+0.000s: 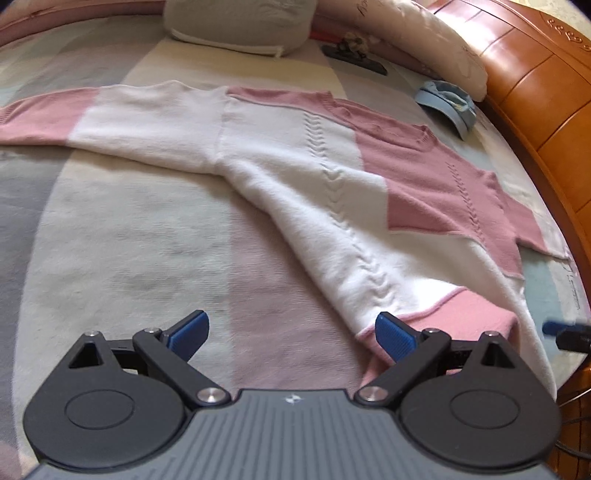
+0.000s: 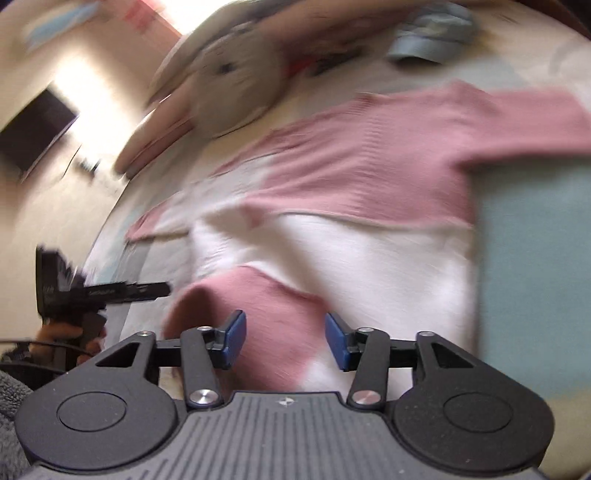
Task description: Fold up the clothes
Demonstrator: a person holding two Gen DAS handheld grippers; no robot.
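- So the pink-and-white knitted sweater (image 1: 314,177) lies mostly flat on the pastel striped bedspread (image 1: 110,240), one sleeve stretched straight out to the far left, and the hem corner nearest me looks turned back on itself.
- My left gripper (image 1: 291,336) sits low at that hem edge, jaws wide apart, nothing between them; its right blue pad (image 1: 393,338) is just about touching the pink hem band.
- My right gripper (image 2: 282,341) hangs over the pink hem patch, jaws parted and holding nothing. That view is really smeared, so no finer detail from there.
- Step-wise, I'd guess I'm at the hem, either lining up a grab or just off one. Can't tell which.
- A grab here needs both layers of knit pinched, otherwise the fold sags.
- There's a blue cap (image 1: 448,105) and a grey pillow (image 1: 236,26) further up the bed, well apart from the sweater.
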